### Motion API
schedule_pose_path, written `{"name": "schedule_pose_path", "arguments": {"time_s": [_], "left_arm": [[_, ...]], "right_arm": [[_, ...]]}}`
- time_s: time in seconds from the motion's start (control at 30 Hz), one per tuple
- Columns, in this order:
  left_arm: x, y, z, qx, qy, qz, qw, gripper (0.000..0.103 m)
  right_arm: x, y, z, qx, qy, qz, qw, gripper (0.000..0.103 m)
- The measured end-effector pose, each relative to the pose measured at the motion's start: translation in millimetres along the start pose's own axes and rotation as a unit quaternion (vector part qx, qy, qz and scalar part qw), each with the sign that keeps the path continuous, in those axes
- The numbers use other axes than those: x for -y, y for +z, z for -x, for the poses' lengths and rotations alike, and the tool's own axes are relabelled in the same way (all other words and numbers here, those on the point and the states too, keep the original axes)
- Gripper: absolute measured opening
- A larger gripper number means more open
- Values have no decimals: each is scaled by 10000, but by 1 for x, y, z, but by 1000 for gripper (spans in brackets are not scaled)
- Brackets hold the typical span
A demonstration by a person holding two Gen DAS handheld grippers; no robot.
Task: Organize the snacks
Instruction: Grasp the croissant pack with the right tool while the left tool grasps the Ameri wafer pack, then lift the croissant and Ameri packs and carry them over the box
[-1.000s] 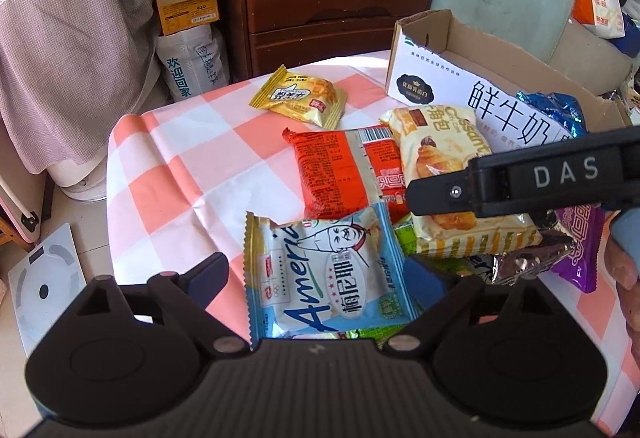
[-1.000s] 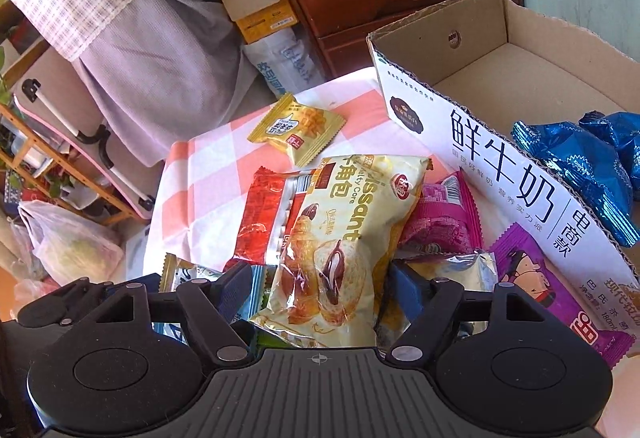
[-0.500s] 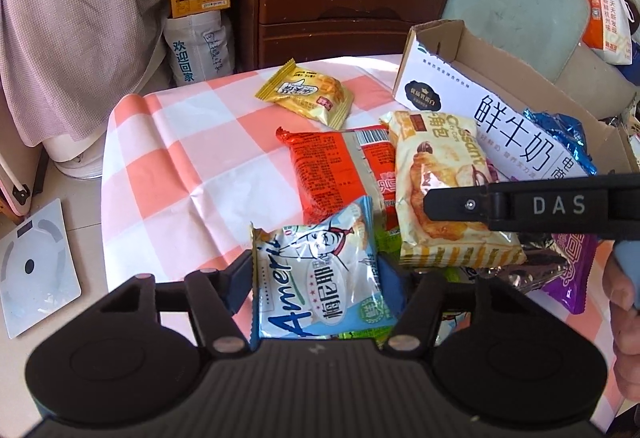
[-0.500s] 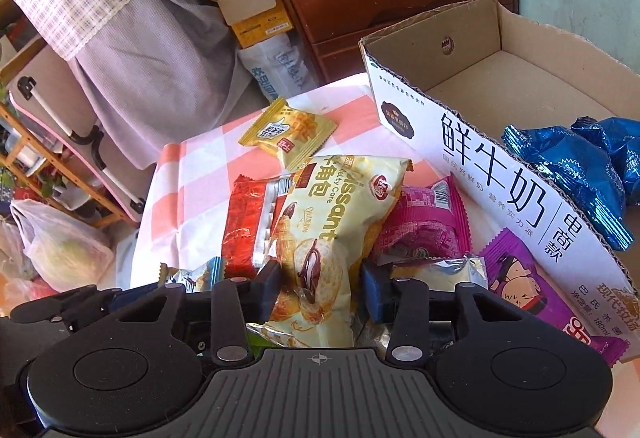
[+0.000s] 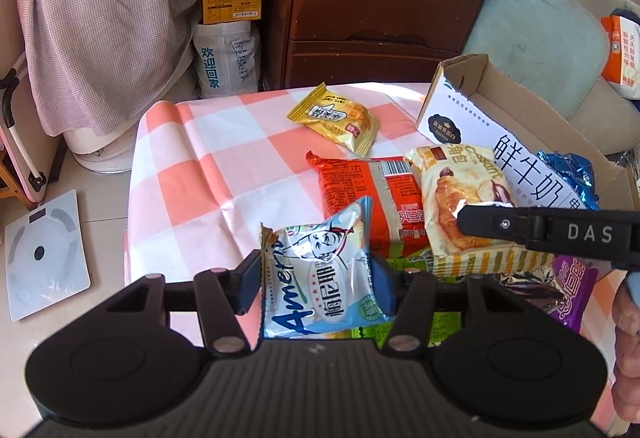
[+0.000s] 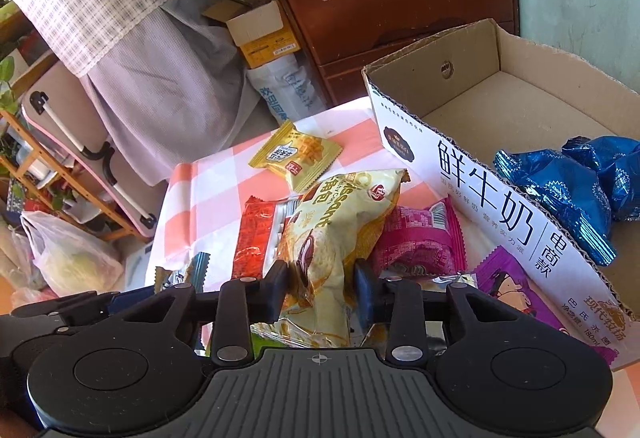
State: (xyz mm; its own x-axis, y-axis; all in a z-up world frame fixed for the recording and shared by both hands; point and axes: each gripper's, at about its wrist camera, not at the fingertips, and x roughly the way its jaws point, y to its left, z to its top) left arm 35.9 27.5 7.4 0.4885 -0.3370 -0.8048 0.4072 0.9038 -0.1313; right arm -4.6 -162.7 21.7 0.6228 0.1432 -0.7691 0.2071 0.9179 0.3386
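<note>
Counter (image 5: 208, 173) under a pink-and-white checked cloth, snacks heaped at its near right.

Left gripper (image 5: 316, 278): jaws closing, pads pressed on both sides of a pale blue snack packet (image 5: 320, 278), which crumples between them and stands tilted up at the near middle of the counter.

Just right of it and farther off, a red packet (image 5: 360, 197) lies flat. A small yellow packet (image 5: 334, 117) sits alone toward the far edge, well apart from the heap.

Right gripper (image 6: 320, 284): pressed tight on the near end of a cream croissant bag (image 6: 340, 222), pinching it narrow (the bag rises clear over the red packet). Beside it to the right, a magenta packet (image 6: 416, 238) and a purple packet (image 6: 516, 290), both against the box wall.

Far right: open cardboard box (image 6: 472, 173) with a blue foil bag (image 6: 576, 181) inside at its near end.
</note>
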Motion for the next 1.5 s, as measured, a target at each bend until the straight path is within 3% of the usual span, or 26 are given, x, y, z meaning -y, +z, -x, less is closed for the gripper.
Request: {"name": "schedule_pose_path", "arguments": {"time_s": [0.23,0.27,0.37,0.47,0.57,0.6,0.63,0.77,1.5], "left_arm": [[0,-1,-3,-66,15,18,10000,54],[0,-1,-3,-57,31,9,10000,54],[1,-1,-3,-39,61,16,10000,54],[2,-2,-4,-35,167,-1,9999,54],[6,-2,-5,-31,293,-76,9995,54],[7,-3,-4,-17,314,-96,9995,54],[9,-2,-3,3,334,-113,9994,54],[14,0,2,142,432,-182,9988,54],[41,24,20,616,485,22,9969,54]], "right_arm": [[7,-1,-11,-299,12,-277,9992,38],[9,-1,-12,-307,43,-374,9988,41],[11,-1,-12,-210,61,-544,9983,63],[8,-1,-15,-173,65,-607,9980,66],[1,-4,-21,-156,-101,-388,9991,63],[-2,-5,-23,-162,-172,-293,9993,51],[-3,-6,-24,-177,-233,-236,9993,45],[-2,-4,-18,-54,-226,-129,9996,37],[4,21,38,874,-198,177,9958,35]]}}
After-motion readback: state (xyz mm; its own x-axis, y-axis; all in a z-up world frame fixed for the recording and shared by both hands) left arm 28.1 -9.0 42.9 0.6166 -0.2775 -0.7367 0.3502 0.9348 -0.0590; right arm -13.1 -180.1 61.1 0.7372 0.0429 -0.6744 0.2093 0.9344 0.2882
